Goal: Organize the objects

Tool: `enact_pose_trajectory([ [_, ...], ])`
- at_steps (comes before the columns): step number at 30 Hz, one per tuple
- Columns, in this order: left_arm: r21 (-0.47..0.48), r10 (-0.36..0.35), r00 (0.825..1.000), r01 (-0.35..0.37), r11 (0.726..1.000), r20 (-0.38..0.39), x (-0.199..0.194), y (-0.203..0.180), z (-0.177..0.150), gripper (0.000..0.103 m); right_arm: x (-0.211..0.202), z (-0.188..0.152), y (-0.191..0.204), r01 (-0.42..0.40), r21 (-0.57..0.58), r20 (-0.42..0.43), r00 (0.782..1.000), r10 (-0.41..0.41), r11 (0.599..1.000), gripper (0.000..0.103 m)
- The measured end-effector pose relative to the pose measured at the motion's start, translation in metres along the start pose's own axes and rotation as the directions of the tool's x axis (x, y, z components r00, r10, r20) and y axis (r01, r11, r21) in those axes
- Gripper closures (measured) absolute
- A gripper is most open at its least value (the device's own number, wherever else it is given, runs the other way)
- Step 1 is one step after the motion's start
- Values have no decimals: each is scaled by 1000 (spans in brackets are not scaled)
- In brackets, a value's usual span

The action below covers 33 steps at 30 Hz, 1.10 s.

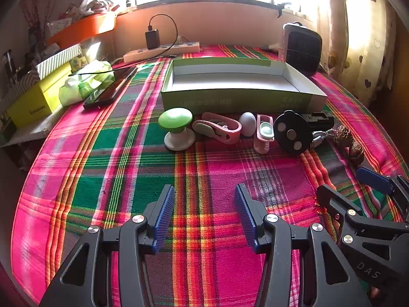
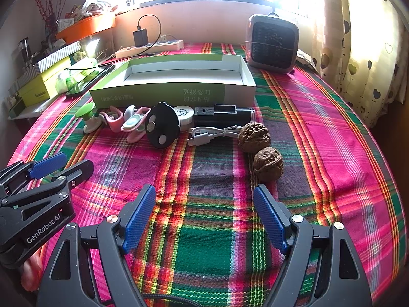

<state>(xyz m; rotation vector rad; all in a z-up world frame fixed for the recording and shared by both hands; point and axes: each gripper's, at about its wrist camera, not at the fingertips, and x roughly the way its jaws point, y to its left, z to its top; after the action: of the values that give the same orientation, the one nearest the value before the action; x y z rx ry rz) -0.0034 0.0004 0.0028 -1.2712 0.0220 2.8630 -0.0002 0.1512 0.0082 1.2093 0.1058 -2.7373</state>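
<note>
Currently both grippers hang above the plaid cloth (image 2: 209, 230) on the worktop, tilted downward, nothing picked yet. Left gripper (image 1: 204, 217): jaws apart, empty. Right gripper (image 2: 204, 217): jaws wide apart, empty.

Items to organize lie in a row ahead of both grippers, just in front of the empty open box (image 1: 237, 76). Ahead of the left gripper, left to right: green knob (image 1: 175, 128), pink clip (image 1: 219, 129), grey egg (image 1: 247, 124), small pink case (image 1: 264, 134), black disc (image 1: 291, 131). Closest to the right gripper, just ahead and slightly right of its jaws: two walnuts (image 2: 268, 162). Beyond them, a white cable (image 2: 212, 134) and a black tube (image 2: 225, 116) touching the box wall.

Judgement: opening step, choose and grasp the first item; the box is the likely destination.

Notes for doing it well:
- Right gripper: take the nearer walnut first. It is round and hard and may roll, so centre the pads on its widest part before closing.
- Approach from above and behind, keeping clear of the second walnut just beyond it.
- Left gripper: knob is the freest item at its row's end; the clip, egg and case crowd together, so leave them for later.
- The grippers sit close side by side; move one at a time.
</note>
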Motion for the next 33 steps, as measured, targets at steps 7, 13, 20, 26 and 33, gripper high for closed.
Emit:
enact_pose_trajectory([
  [7, -1, 0, 1000, 0, 1000, 2, 0, 0, -1, 55, 0, 0, 0, 0, 0, 0, 1000, 0, 1000, 24],
  [13, -2, 1, 1000, -1, 1000, 2, 0, -1, -1, 55, 0, 0, 0, -1, 0, 0, 1000, 1, 1000, 24],
  [20, -2, 2, 1000, -2, 1000, 2, 0, -2, -2, 55, 0, 0, 1, -1, -2, -1, 1000, 1, 1000, 24],
  [26, 0, 0, 1000, 0, 1000, -1, 1, -2, -1, 55, 0, 0, 1, -7, -4, -4, 1000, 7, 1000, 24],
  [33, 30, -44, 999, 44, 999, -12, 4, 0, 3, 55, -8, -7, -13, -35, -13, -6, 999, 35, 999, 24],
])
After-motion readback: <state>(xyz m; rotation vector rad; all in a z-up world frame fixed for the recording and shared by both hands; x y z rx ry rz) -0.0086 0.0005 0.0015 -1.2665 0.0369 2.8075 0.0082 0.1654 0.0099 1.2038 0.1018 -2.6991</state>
